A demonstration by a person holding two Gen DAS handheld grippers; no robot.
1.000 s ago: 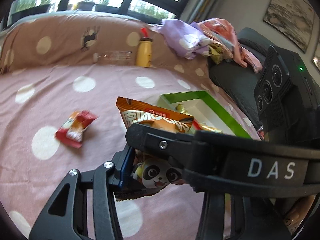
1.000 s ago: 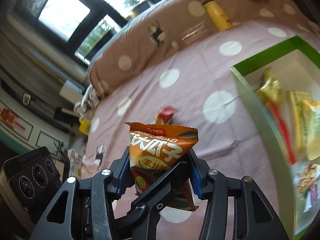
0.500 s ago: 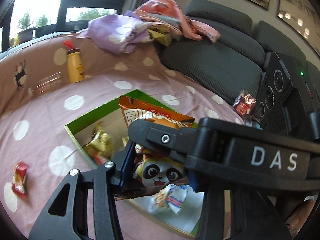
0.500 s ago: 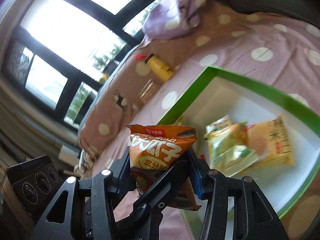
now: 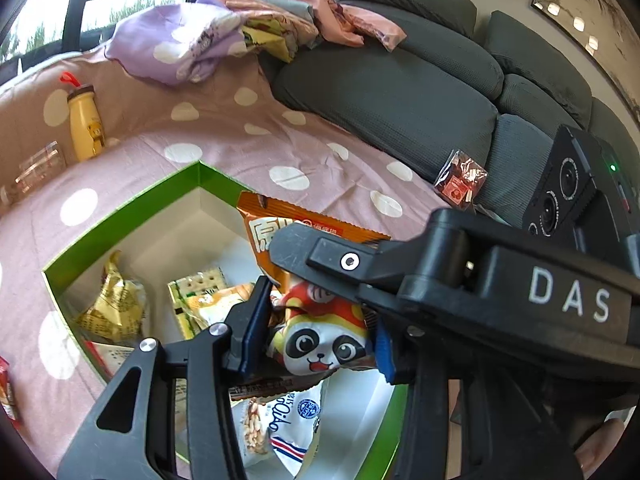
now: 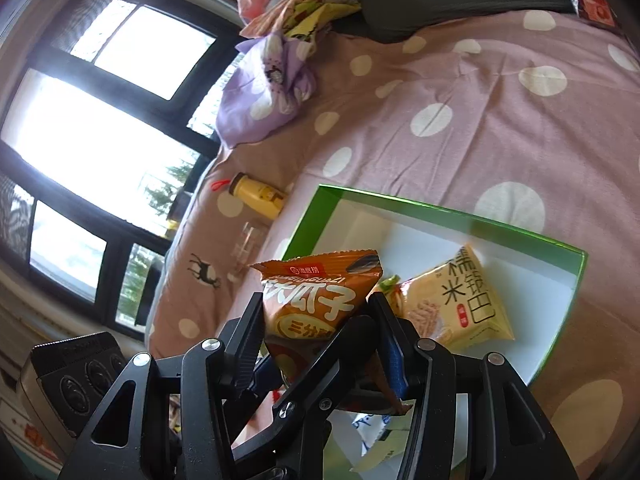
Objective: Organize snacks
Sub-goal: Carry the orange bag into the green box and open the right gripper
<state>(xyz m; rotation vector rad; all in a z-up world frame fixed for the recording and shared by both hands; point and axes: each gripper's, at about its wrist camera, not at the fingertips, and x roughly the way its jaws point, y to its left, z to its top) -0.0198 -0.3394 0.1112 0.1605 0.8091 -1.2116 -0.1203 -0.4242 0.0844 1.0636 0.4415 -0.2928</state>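
Observation:
An orange sunflower-seed packet (image 5: 280, 220) with a panda on its lower half is held by both grippers at once. My left gripper (image 5: 320, 334) is shut on its lower part. My right gripper (image 6: 320, 332) is shut on the same packet (image 6: 316, 292), and one of its black fingers (image 5: 320, 252) crosses in front in the left wrist view. The packet hangs over the green-rimmed white box (image 5: 132, 204), which lies on the dotted pink spread. Inside the box (image 6: 440, 208) lie a gold packet (image 5: 112, 312), a yellow rice-cracker packet (image 6: 460, 304) and a white-and-blue peanut packet (image 5: 280, 424).
A yellow bottle (image 5: 84, 128) and a clear glass (image 5: 36, 168) stand against the brown bolster beyond the box. A red snack (image 5: 6, 392) lies on the spread at the left edge. A small red packet (image 5: 460, 180) rests by the grey sofa (image 5: 400, 92). Crumpled clothes (image 5: 180, 48) are heaped behind.
Both grippers carried the orange packet sideways from over the open spread to above the green box, rolling as they went. The red snack slid to the left edge of view. The grip stayed the same.

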